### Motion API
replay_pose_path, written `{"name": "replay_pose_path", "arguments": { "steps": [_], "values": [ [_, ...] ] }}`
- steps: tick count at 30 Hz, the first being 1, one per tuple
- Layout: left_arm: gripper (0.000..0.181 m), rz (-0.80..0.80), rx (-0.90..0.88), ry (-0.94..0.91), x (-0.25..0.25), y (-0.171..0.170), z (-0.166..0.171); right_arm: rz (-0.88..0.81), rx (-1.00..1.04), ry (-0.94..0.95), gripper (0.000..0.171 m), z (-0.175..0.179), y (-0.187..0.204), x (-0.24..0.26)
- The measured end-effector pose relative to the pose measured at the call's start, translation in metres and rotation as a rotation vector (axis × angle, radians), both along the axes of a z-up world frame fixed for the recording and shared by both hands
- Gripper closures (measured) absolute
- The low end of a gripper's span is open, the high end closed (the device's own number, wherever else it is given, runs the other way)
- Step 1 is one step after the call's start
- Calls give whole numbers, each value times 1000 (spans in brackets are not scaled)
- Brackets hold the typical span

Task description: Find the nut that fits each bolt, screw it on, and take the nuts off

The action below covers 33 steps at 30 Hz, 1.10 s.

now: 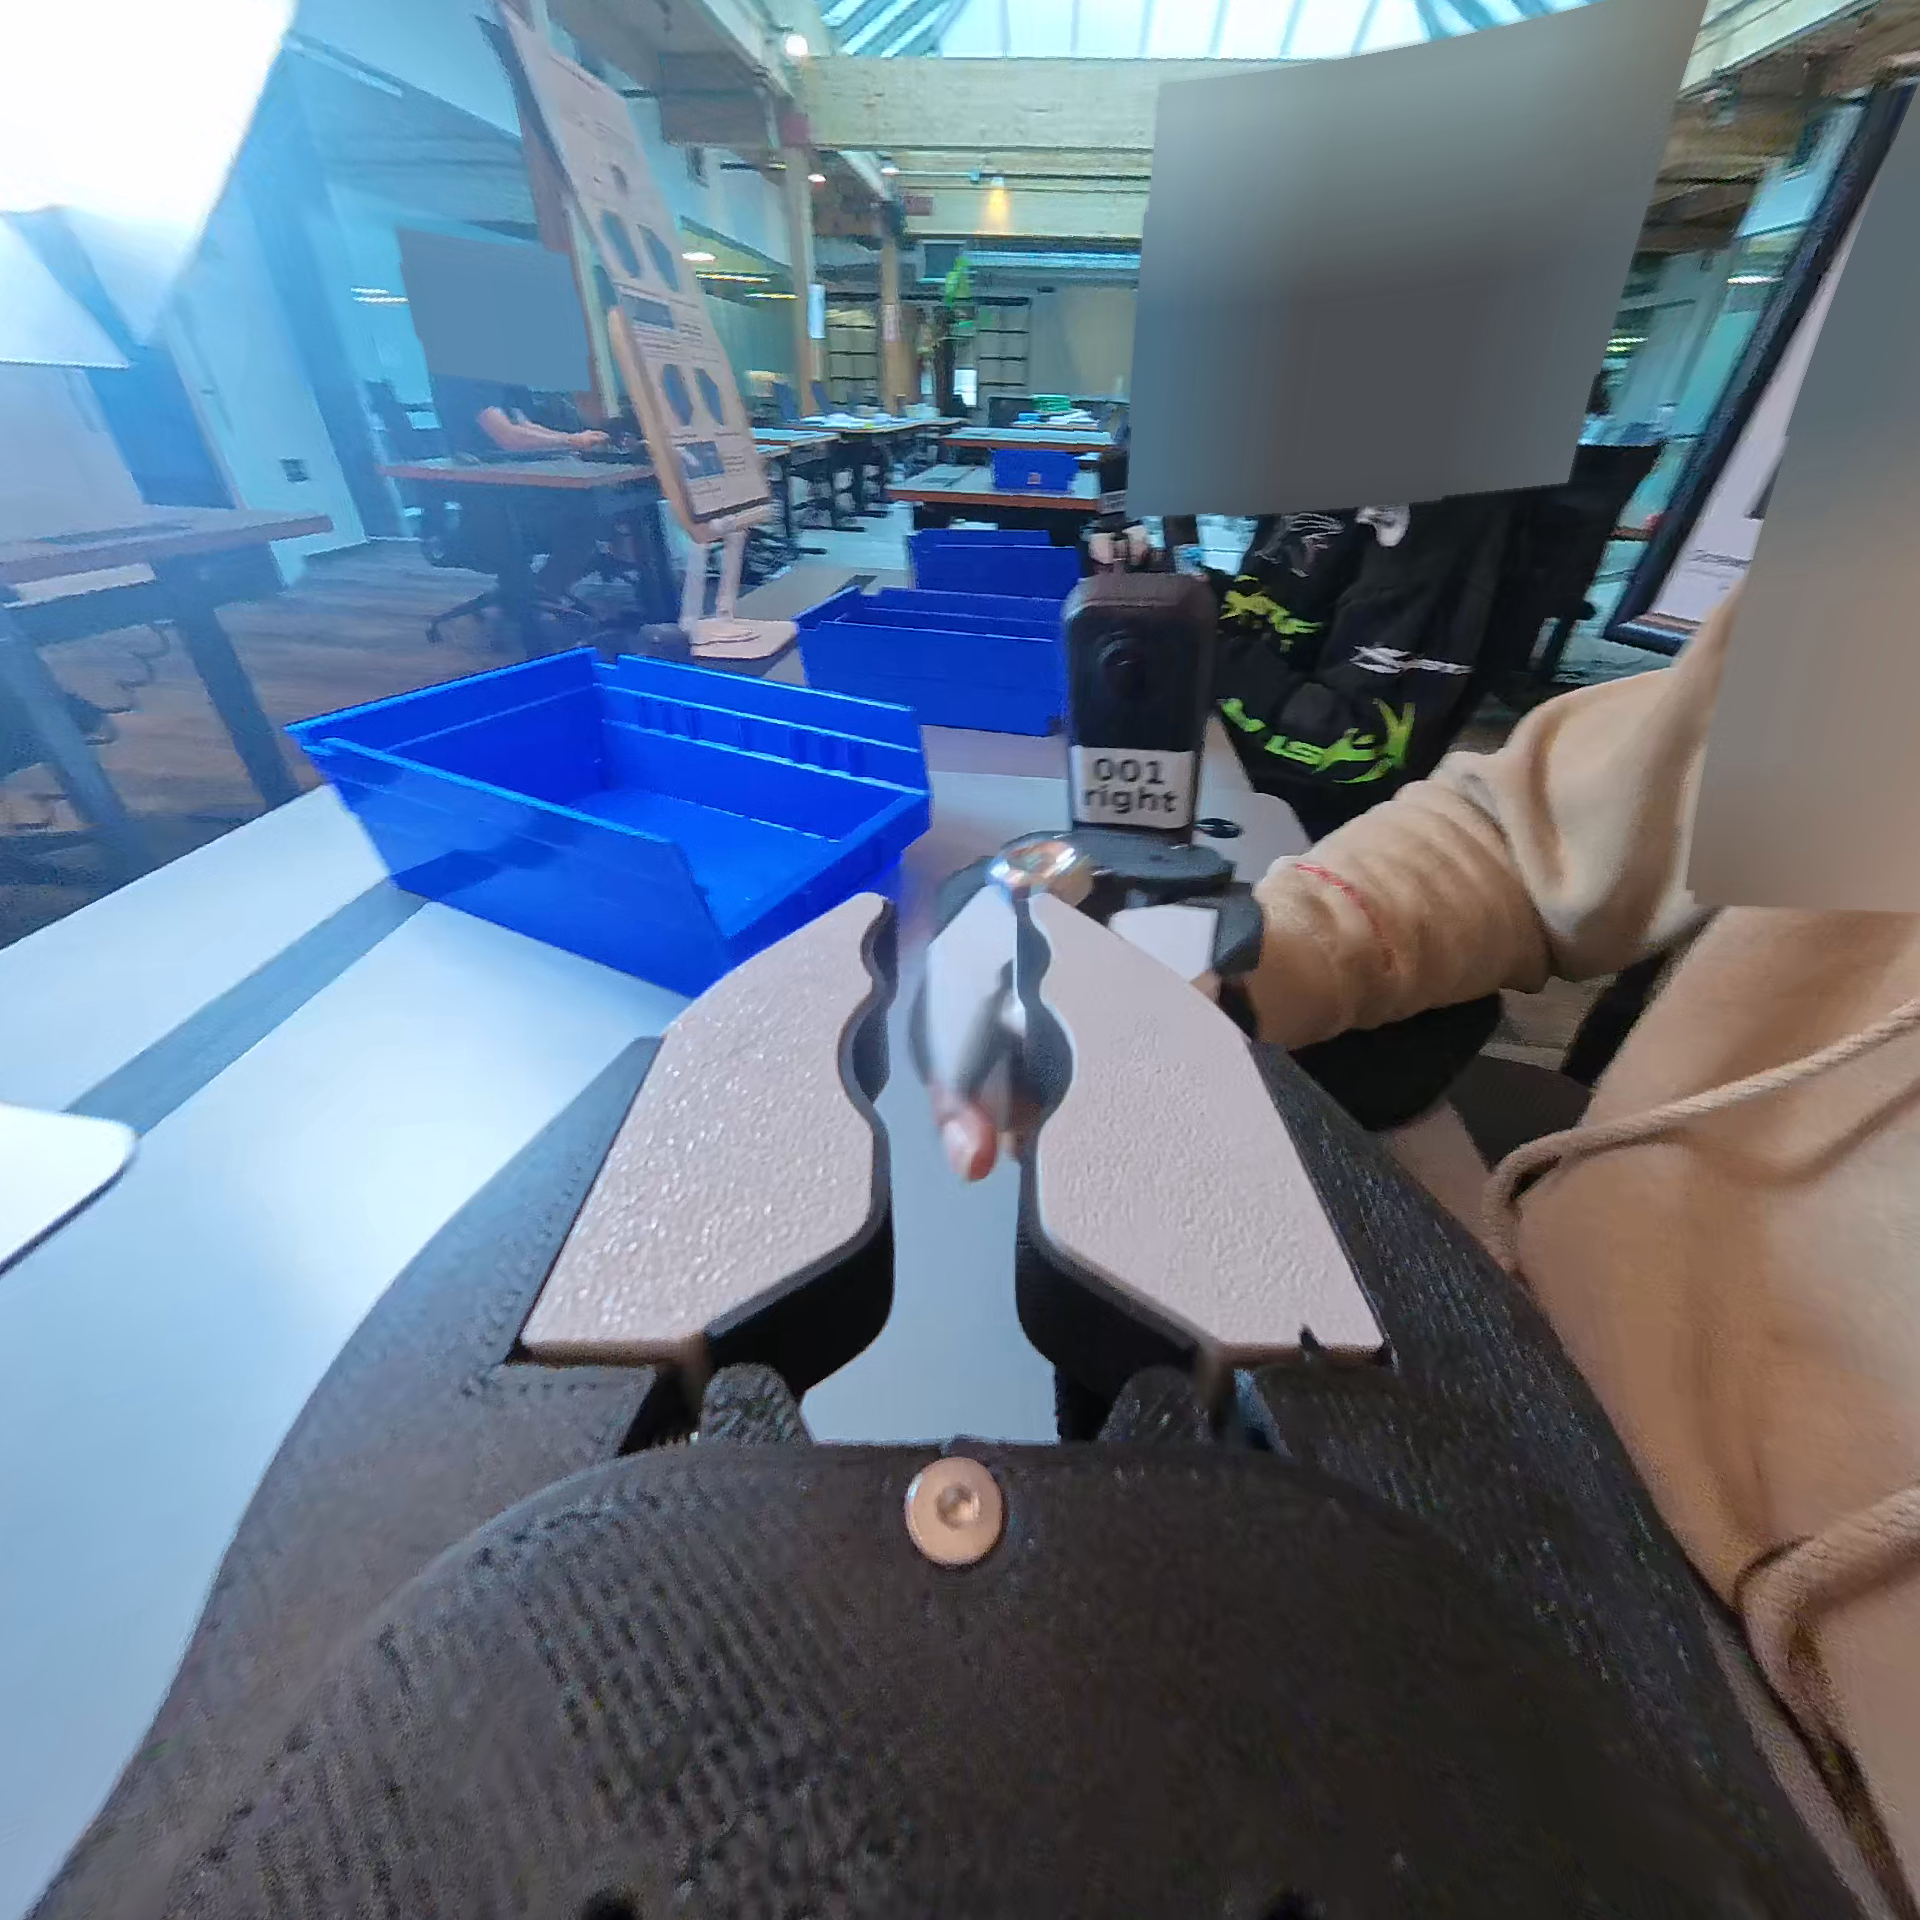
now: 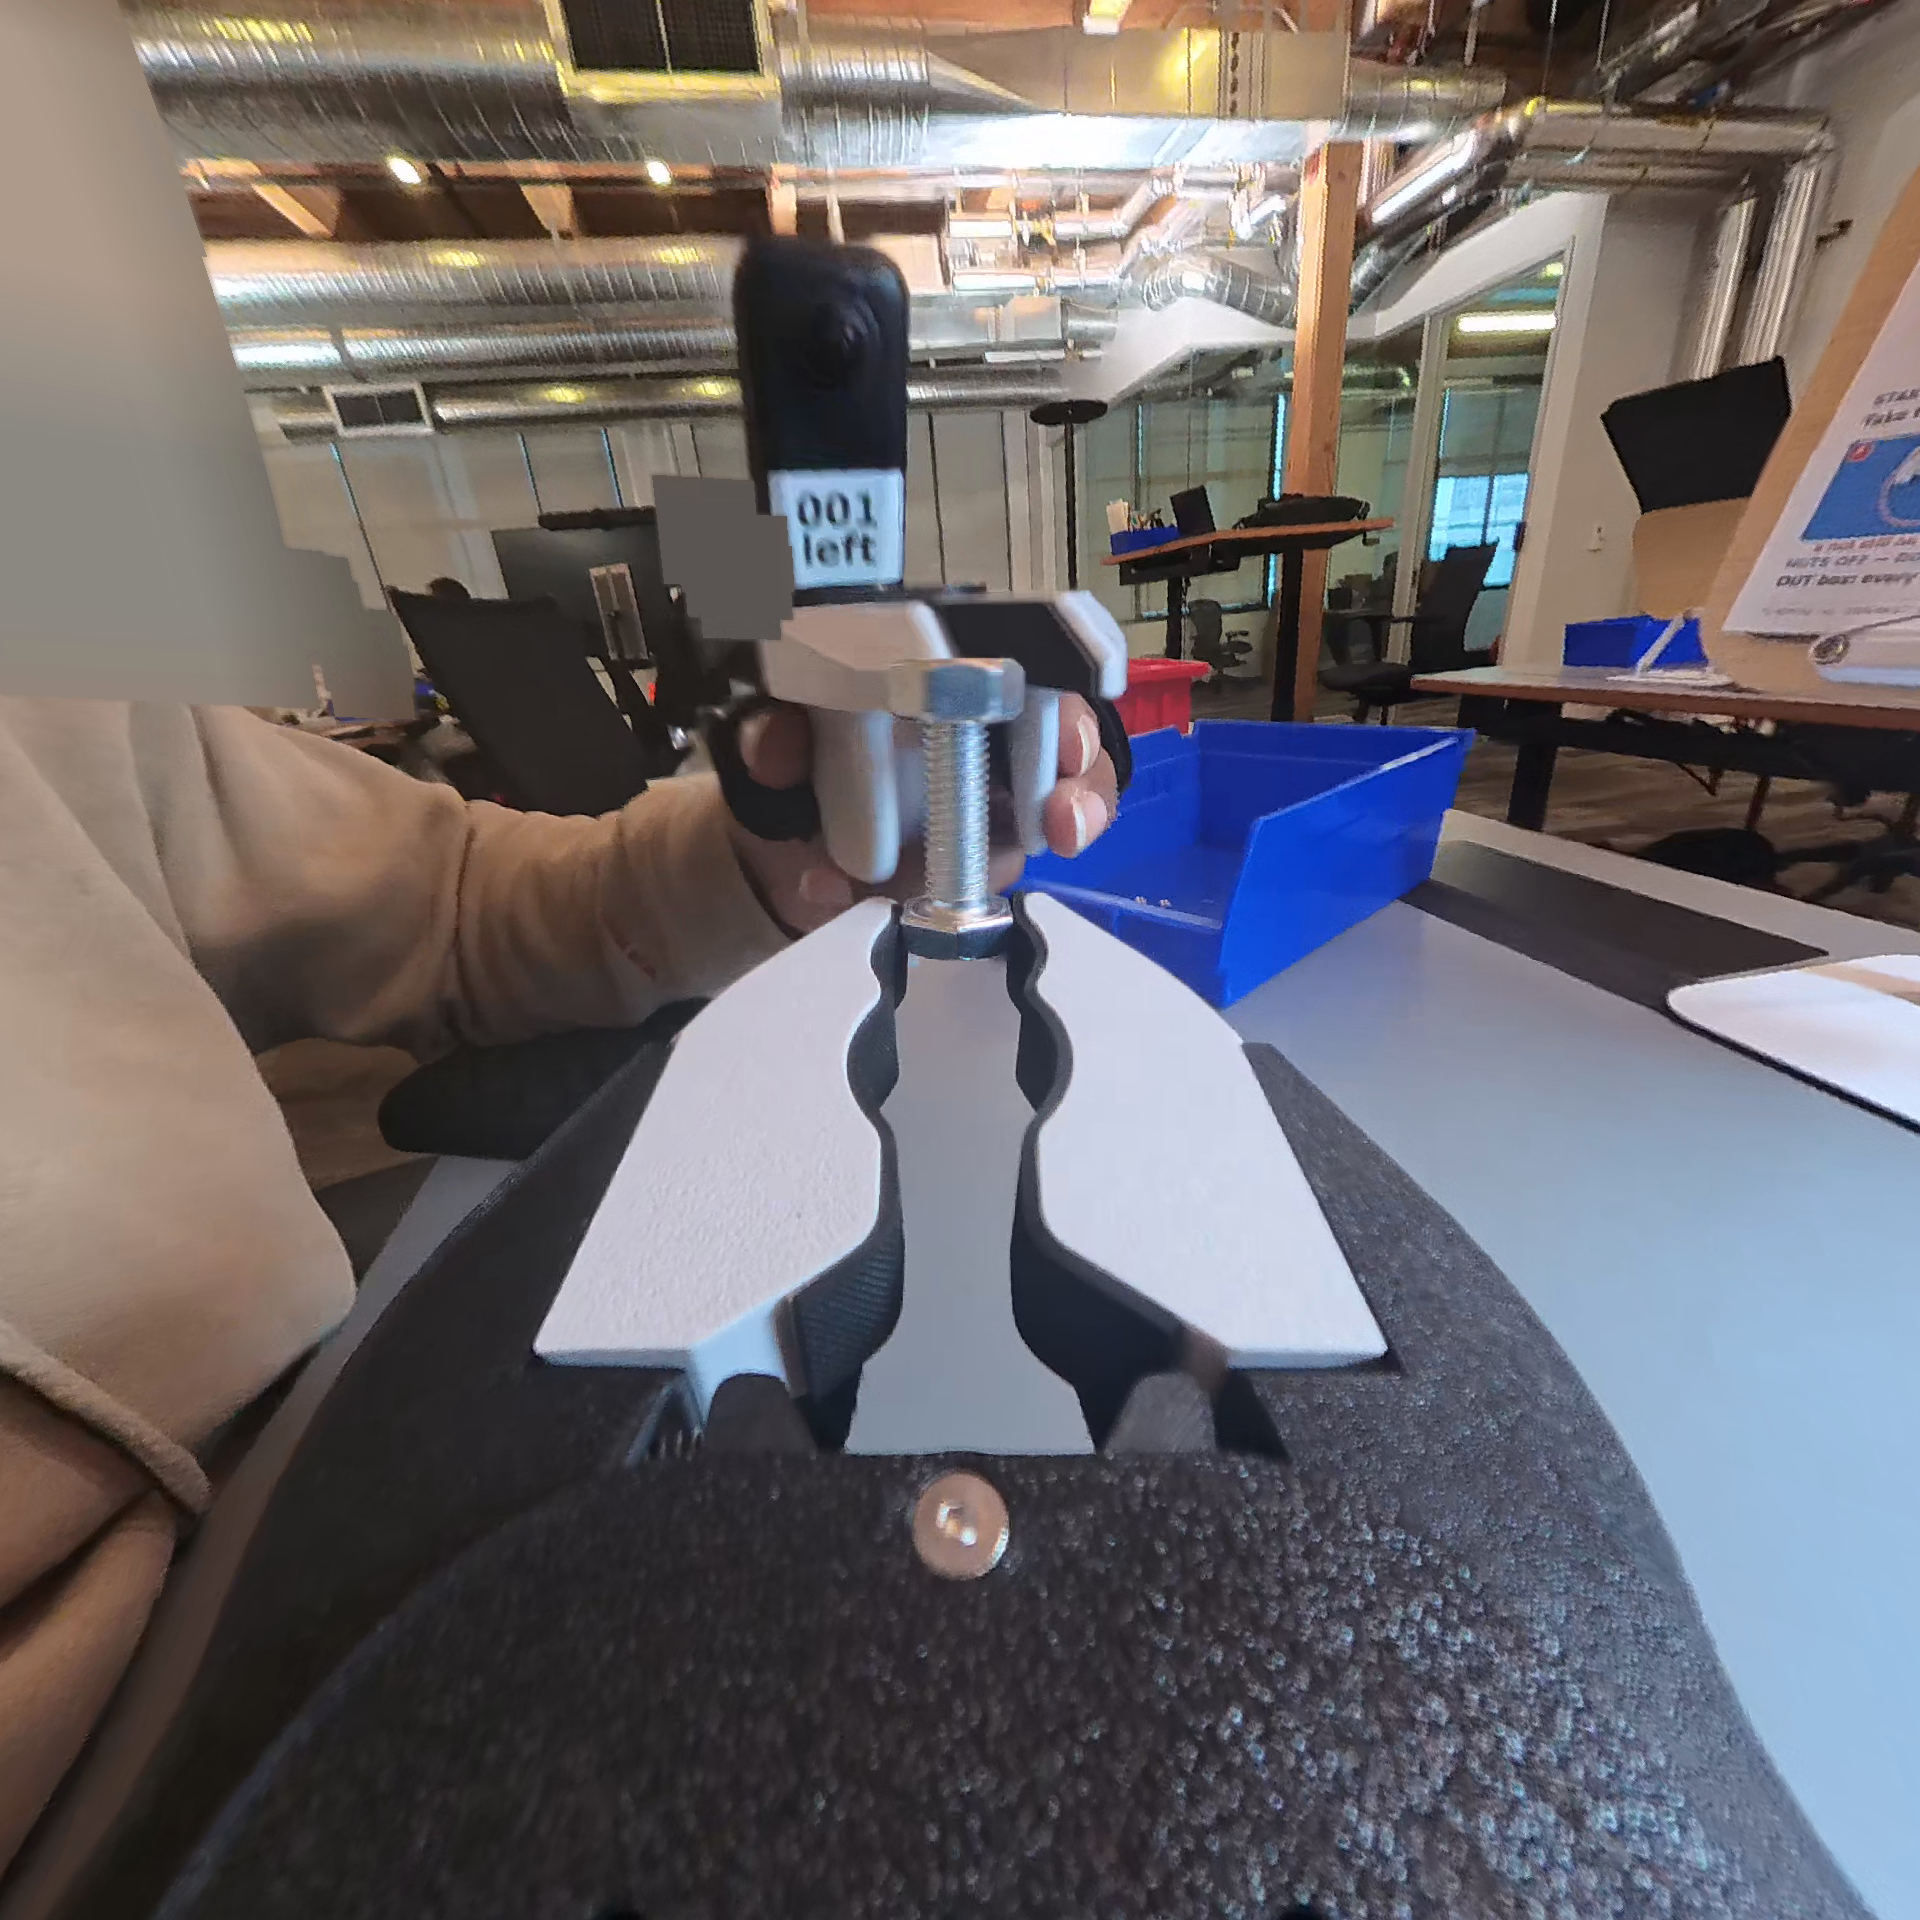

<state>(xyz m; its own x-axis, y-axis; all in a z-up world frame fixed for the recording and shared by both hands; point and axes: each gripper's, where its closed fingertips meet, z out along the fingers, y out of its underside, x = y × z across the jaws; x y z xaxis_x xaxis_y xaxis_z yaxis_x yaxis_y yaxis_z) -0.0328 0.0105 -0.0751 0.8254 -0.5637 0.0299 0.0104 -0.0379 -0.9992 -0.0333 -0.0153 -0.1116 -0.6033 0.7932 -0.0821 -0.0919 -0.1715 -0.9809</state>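
The bolt [image 2: 961,795] hangs upright in the air above the bench, head up, its threaded shank pointing down into the nut [image 2: 954,928]. The nut sits at the very tip of the thread, so by my reading only the first turn or so is engaged: the step in hand is screwing a nut onto its bolt, barely begun, or else the last turn of taking it off. I cannot tell which from here.

The right gripper [image 2: 956,935] pinches the nut between its two white fingers [image 2: 1081,997], which are drawn in close on its flats. The left gripper [image 1: 961,940] is closed on the bolt's head, as the right wrist view shows; in its own view the bolt [image 1: 1023,966] is a blur beside its right finger.

Next, one gripper must turn about the shank's axis while the other holds firm, both kept in line so the thread does not cross or the nut slip free.

A blue bin [image 2: 1278,831] stands just behind on the grey bench [image 2: 1558,1195], open front toward the person, and a white mat [image 2: 1829,1023] lies at the bench's right edge.
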Motion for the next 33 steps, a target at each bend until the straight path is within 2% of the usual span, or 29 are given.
{"name": "replay_pose_path", "arguments": {
  "steps": [3, 7, 11, 12, 14, 20, 23, 24, 25, 28, 33],
  "values": [
    [164, 46, 9, -29, -13, 1, 1, 3, -30, 31, 153, 10, 4, 3],
    [154, -7, 29, -24, 4, -2, 5, -24, -25, -5, 153, 3, 8, -3],
    [152, 21, 23, -8, 5, 4, 1, -21, -8, -8, 153, 1, 4, -4],
    [162, 52, 18, -27, -3, 6, 2, -13, -20, 4, 153, 3, 5, -2],
    [166, 101, 17, -47, -18, 7, 1, -7, -36, 30, 153, 9, 7, 1],
    [151, 22, 39, -30, 6, 3, 4, -43, -26, -11, 153, 2, 11, -6],
    [148, 62, 33, 2, 4, 8, -1, -34, -11, -7, 153, 2, 7, -6],
    [154, 73, 28, -25, -1, 8, 0, -30, -21, 2, 153, 4, 7, -4],
    [171, 137, 21, -48, -15, 11, 0, -21, -35, 17, 153, 7, 8, -2],
    [163, 130, 7, -106, -24, 10, -1, -31, -38, 36, 153, 13, 12, 0],
    [150, 27, 57, -54, 10, 5, 7, -48, -17, -5, 153, 4, 11, -7]
  ]
}}
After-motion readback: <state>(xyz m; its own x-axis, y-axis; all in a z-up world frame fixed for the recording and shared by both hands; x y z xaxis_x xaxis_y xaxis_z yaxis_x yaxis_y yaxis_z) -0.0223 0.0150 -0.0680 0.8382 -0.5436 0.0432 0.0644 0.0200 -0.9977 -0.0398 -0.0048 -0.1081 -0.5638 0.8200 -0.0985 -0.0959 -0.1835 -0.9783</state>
